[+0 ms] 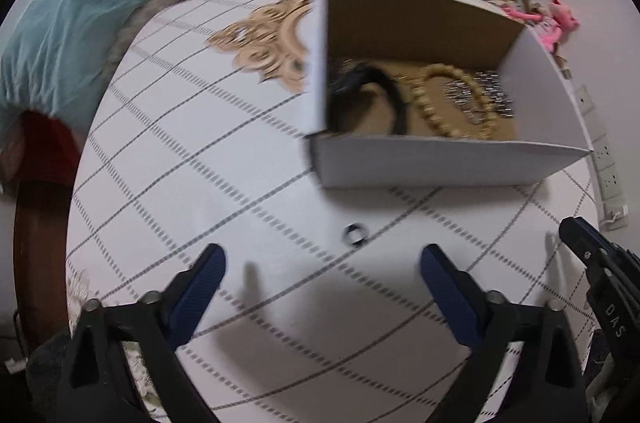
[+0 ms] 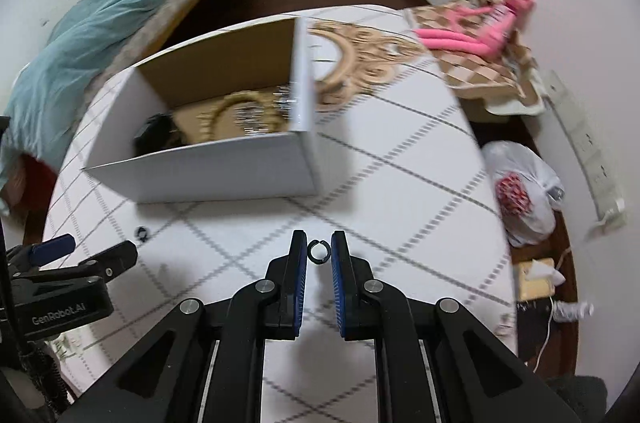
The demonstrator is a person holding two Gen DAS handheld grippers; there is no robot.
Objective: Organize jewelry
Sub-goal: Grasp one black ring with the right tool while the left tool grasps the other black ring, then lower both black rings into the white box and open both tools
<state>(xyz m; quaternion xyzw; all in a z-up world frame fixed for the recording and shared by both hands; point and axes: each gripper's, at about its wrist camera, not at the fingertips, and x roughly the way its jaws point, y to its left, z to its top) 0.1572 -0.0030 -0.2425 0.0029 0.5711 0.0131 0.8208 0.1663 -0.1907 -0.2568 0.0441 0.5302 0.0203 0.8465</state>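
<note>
On the checked tablecloth (image 2: 400,159), near the white box (image 2: 224,167), the right gripper (image 2: 319,247) had its jaws drawn almost together on a small dark ring (image 2: 319,252). The ring sat pinched between the two blue pads right at the tips, probably so it could be carried over the box wall and let go inside. It looked like a thin, open band with a small gap in it, black or dark metal; blur hid any finer detail.

The left gripper (image 1: 322,259) stood wide open and empty, pointed down at a second ring (image 1: 354,234) that lay loose on the cloth just ahead of its fingertips, between them and the box. That spread suited a small, flat target. This ring seemed thicker, dark with a pale glint.

Inside the box lay a beaded bracelet (image 1: 452,103), a black band (image 1: 372,83) and something silvery (image 1: 480,95), so much of the sorting seemed done.
</note>
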